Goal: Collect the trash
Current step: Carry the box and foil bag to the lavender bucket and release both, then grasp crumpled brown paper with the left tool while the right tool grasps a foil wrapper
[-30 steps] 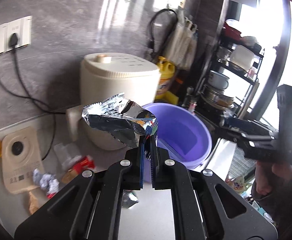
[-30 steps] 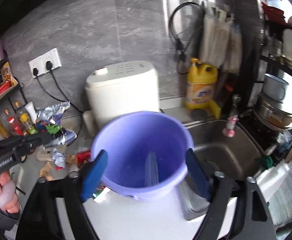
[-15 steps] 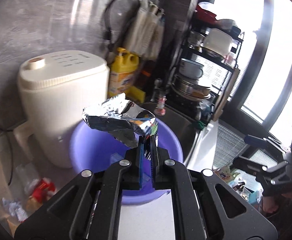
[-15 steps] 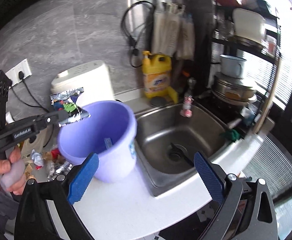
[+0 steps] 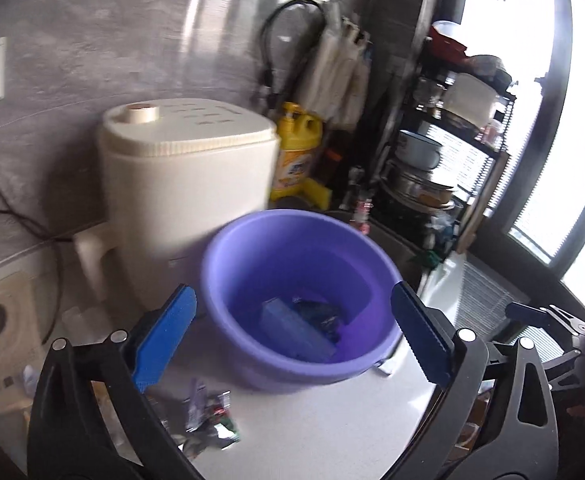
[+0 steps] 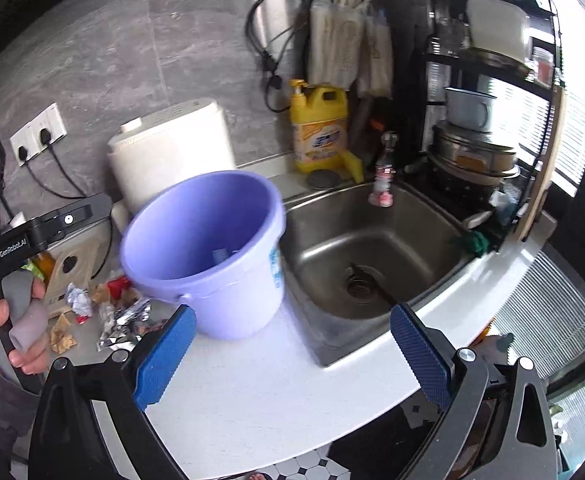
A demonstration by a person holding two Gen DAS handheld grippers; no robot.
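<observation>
The left gripper (image 5: 292,336) was opening over the bucket (image 5: 228,280), nothing between its pads. A wrapper (image 5: 320,316) lay inside the bucket. The right gripper (image 6: 290,354), beside the bucket, gaped empty.

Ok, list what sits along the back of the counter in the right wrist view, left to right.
wall sockets → white appliance → yellow detergent jug → small bottle at the sink's back edge → black dish rack

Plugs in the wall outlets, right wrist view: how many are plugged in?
2: both black plugs sit side by side in the white outlet plate left of the cream appliance. Others may be hidden.
</observation>
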